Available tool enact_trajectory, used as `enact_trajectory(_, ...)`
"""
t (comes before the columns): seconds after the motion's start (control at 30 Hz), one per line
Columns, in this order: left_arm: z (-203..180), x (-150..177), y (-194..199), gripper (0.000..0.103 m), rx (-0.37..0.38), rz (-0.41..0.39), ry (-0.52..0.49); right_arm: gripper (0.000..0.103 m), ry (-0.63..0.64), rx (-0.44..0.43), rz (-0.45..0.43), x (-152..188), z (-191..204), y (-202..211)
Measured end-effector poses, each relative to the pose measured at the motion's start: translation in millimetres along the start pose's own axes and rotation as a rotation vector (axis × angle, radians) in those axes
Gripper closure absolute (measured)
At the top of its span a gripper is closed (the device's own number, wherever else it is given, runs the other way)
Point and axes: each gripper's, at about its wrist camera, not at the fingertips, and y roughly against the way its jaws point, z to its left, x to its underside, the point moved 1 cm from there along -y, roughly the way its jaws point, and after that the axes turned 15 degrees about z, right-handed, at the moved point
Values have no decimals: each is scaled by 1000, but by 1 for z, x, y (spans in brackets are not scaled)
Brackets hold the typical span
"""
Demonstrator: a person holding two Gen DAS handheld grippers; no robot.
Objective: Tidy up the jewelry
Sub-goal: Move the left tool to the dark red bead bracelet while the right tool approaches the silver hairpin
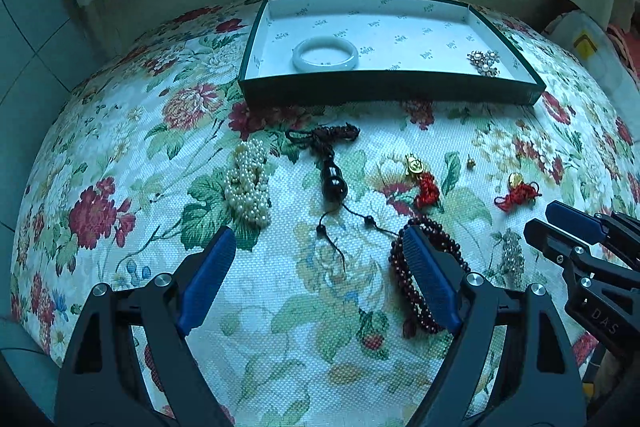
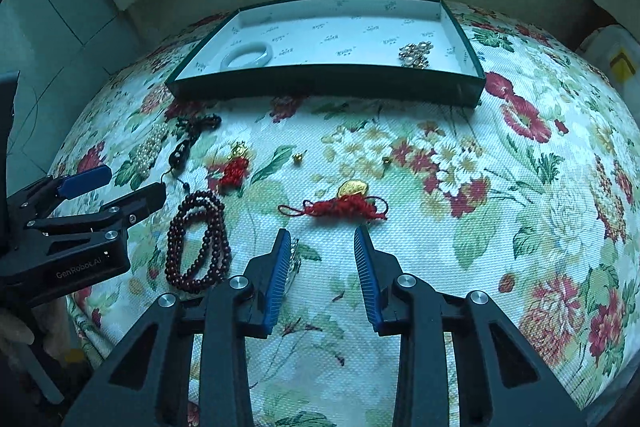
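A green box tray (image 1: 384,89) (image 2: 320,83) at the back holds a pale jade bangle (image 1: 325,54) (image 2: 248,54) and a pearl brooch (image 1: 485,62) (image 2: 416,54). On the floral cloth lie a pearl strand (image 1: 248,183), a black gourd pendant (image 1: 334,181), a dark red bead bracelet (image 1: 404,279) (image 2: 200,247), and two gold charms on red cords (image 1: 424,183) (image 2: 344,205). My left gripper (image 1: 320,247) is open above the cloth, its right finger over the bracelet. My right gripper (image 2: 322,239) is open just short of the red-cord charm.
Two small gold studs (image 2: 297,158) (image 2: 386,159) lie on the cloth. A sparkly piece (image 1: 512,255) lies by the bracelet and is partly hidden behind my right gripper's left finger. A wall and curtains stand behind the table. The cloth drops off at the round edges.
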Motion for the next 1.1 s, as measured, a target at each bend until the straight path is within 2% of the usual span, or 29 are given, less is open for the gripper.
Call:
enact_trajectory(0.23, -4, 11, 2, 18, -17, 3, -17, 71, 23, -12, 26, 7, 10, -8)
enact_trajectory(0.3, -3, 12, 1, 18, -17, 5, -15, 75, 30, -12, 34, 6, 12, -10)
enact_trajectory(0.47, -3, 12, 1, 18, -16, 9, -12, 76, 42, -12, 42, 8, 16, -14)
enact_trajectory(0.67, -4, 12, -2, 18, -10, 19, -17, 89, 59, 10, 44, 9, 16, -16)
enact_trajectory(0.83, -6, 12, -3, 18, 1, 23, -18, 90, 54, 12, 43, 9, 14, -15)
enact_trajectory(1.1, -22, 8, 0, 18, 62, 20, -48, 90, -1, 33, 30, 12, -9, -7)
